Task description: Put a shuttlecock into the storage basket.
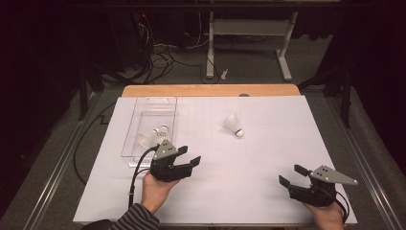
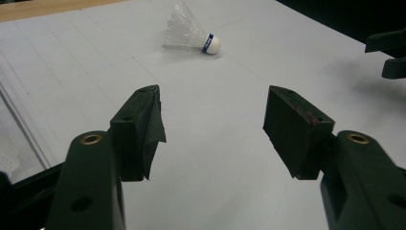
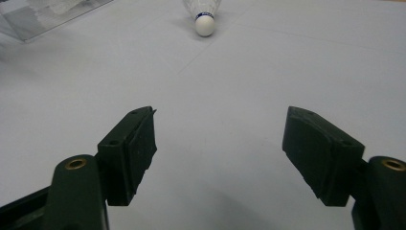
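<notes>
A shuttlecock (image 1: 233,125) lies on its side mid-desk (image 1: 249,191), cork end toward the person and slightly right, feathers away. The left tongs (image 1: 190,157), beside the clear tray (image 1: 143,108), aim at it, gaping wide and empty. The right tongs (image 1: 290,175) sit low near the right corner, likewise wide and empty.

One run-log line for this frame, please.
left tongs: open, empty | right tongs: open, empty | shuttlecock: loose on sheet | tray: holds shuttlecocks

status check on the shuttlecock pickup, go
Both hand-held grippers, left and right, open, empty. Shuttlecock lying loose on the white sheet. Path clear.
</notes>
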The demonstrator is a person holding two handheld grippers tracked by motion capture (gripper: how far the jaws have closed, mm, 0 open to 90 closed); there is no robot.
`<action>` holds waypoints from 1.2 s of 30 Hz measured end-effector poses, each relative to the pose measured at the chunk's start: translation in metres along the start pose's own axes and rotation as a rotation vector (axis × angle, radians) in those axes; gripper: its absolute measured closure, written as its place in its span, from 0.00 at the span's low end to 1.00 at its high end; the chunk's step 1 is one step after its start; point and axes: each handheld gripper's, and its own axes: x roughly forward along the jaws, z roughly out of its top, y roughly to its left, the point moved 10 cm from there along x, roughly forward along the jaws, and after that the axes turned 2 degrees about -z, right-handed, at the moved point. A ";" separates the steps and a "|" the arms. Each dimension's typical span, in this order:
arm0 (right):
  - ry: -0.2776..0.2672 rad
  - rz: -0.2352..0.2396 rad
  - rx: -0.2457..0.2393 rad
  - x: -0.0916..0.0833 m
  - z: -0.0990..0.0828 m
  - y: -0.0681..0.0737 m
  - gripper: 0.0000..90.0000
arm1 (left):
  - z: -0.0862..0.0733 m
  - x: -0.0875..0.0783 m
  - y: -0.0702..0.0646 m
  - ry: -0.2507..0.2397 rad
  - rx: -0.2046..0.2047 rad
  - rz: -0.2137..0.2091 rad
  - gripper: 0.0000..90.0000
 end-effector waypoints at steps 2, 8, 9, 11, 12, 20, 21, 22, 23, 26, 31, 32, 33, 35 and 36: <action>-0.001 0.000 0.000 0.000 0.000 0.000 0.31 | 0.001 0.000 0.000 0.000 0.002 -0.002 0.43; -0.001 -0.001 -0.001 0.000 0.000 0.000 0.31 | 0.003 0.003 -0.001 -0.001 0.003 -0.004 0.43; -0.001 0.000 0.000 0.000 0.000 0.000 0.31 | 0.004 0.004 -0.001 -0.001 0.005 -0.004 0.43; 0.000 0.000 0.000 0.000 0.000 0.000 0.31 | 0.005 0.006 -0.001 -0.002 0.005 -0.006 0.43; -0.001 0.001 0.000 0.000 0.000 0.000 0.31 | 0.006 0.006 -0.002 -0.002 0.007 -0.008 0.43; -0.002 0.002 -0.001 0.000 0.000 0.000 0.31 | 0.015 0.012 -0.004 -0.008 0.016 -0.013 0.44; -0.002 0.003 0.000 0.000 0.000 0.000 0.31 | 0.016 0.013 -0.004 -0.007 0.016 -0.016 0.44; -0.001 0.003 0.000 0.000 0.000 0.000 0.31 | 0.016 0.014 -0.005 -0.003 0.017 -0.016 0.44; 0.000 0.005 0.000 0.000 0.000 0.000 0.31 | 0.016 0.015 -0.005 0.000 0.021 -0.018 0.44; 0.001 0.005 -0.006 0.001 0.000 0.001 0.31 | 0.017 0.018 -0.007 -0.001 0.020 -0.021 0.44; 0.005 0.006 -0.006 0.002 -0.001 0.001 0.31 | 0.018 0.021 -0.008 -0.003 0.023 -0.024 0.44; 0.005 0.006 -0.006 0.001 -0.001 0.001 0.31 | 0.018 0.021 -0.008 -0.001 0.021 -0.024 0.44; 0.003 0.005 -0.005 0.001 0.000 0.001 0.31 | 0.019 0.022 -0.008 -0.001 0.022 -0.023 0.44; -0.003 0.003 -0.003 0.000 0.000 0.001 0.31 | 0.020 0.022 -0.008 -0.006 0.022 -0.023 0.44; -0.006 0.003 -0.003 0.000 0.001 0.001 0.31 | 0.020 0.022 -0.008 -0.004 0.023 -0.023 0.44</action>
